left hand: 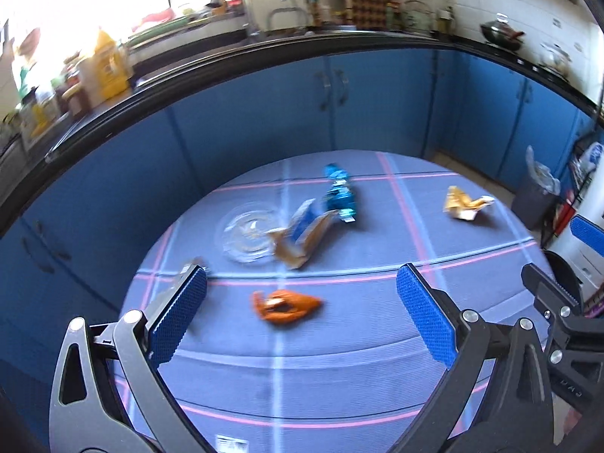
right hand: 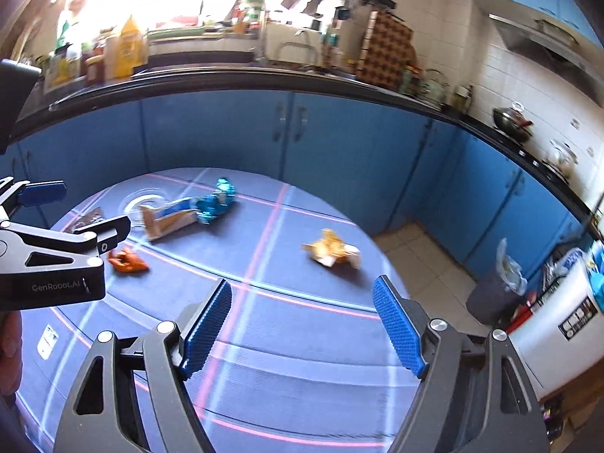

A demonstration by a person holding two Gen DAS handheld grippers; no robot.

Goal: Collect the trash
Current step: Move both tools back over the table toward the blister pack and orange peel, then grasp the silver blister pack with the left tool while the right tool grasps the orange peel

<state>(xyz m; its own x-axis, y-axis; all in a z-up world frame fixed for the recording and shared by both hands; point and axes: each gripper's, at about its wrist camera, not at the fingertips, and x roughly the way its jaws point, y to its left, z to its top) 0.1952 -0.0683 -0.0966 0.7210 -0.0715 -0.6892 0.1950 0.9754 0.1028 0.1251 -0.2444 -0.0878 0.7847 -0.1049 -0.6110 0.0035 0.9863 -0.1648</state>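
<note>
**Both grippers empty over the littered table**

Left gripper (left hand: 302,302) released, jaws wide, hovering above crumpled orange wrapper (left hand: 285,306). Right gripper (right hand: 302,317) likewise wide, nearest the crumpled yellow paper wrapper (right hand: 332,252). Judgement: descend straight, straddle the wrapper, pinch low. Round blue checked tablecloth (left hand: 339,358) leaves room around; grey lined bin (right hand: 490,294) stands off its right edge.

My left wrist camera looks down from just above the round blue plaid-clothed table (left hand: 302,377); my right views it from farther right, sharing its scattered wrappers.
</note>
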